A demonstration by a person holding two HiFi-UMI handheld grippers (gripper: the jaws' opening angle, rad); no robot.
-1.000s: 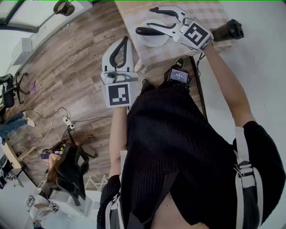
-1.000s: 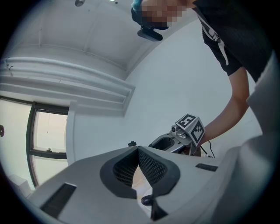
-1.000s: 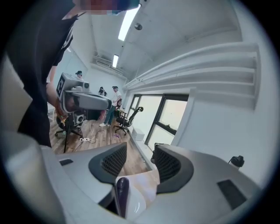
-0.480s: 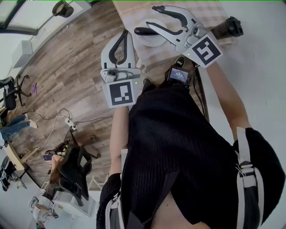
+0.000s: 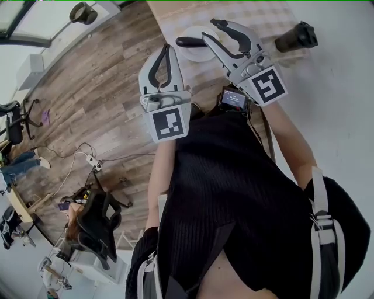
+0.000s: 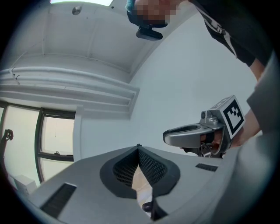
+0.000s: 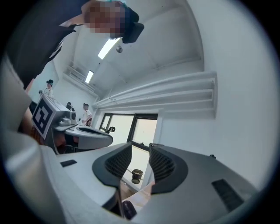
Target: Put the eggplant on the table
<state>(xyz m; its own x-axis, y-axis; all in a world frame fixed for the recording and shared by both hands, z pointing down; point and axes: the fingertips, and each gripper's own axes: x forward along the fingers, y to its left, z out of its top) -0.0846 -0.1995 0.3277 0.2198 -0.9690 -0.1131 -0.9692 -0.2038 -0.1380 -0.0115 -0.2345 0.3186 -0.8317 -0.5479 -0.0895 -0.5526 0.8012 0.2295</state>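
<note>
Wood planks (image 5: 99,99) cover the floor on the left gripper's (image 5: 167,48) outer side, strewn further back with a white cable (image 5: 70,166) and a black office chair (image 5: 93,222). Ahead of both grippers stands the table (image 5: 274,14), covered in a pale checked cloth. Its left edge runs slantwise just past the left gripper's tips.

On the cloth sits a white plate (image 5: 201,52), right below the right gripper (image 5: 209,29). The eggplant (image 5: 187,42) lies across the plate, its dark end poking over the rim toward the left gripper. A dark cup (image 5: 298,36) stands well off to the right gripper's outer side, near the table's far-right part.

The right gripper hangs above the plate. Its jaws have just been closing, with a narrow gap left and nothing between them. In its own view the cup shows through that gap. The left gripper's jaws meet at the tips and hold nothing; it hangs beside the table's edge, over the floor.

Between the two grippers the air is free. Cloth lies bare between plate and cup.
</note>
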